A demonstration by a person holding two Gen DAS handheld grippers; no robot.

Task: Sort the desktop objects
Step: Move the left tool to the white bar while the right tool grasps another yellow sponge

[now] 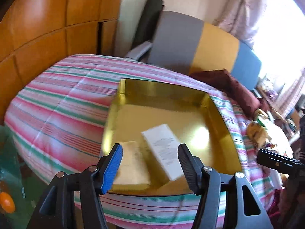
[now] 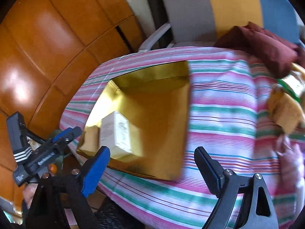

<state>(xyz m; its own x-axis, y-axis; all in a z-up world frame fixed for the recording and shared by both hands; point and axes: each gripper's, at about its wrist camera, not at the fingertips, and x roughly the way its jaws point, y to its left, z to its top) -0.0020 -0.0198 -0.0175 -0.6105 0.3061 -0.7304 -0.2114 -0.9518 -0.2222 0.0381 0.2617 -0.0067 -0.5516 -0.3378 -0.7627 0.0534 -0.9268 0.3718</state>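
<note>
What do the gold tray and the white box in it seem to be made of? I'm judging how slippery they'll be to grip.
The gold tray looks like foil-faced card or thin metal: mirror-like glare, creased folded corners. The white box looks like matte printed cardboard, with sharp edges and faint print. The striped cloth below is woven fabric.

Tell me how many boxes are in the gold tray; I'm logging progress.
2. A white box lies in the tray near its front edge; a cream box sits beside it, toward the tray's near corner. Nothing else shows inside.
</note>
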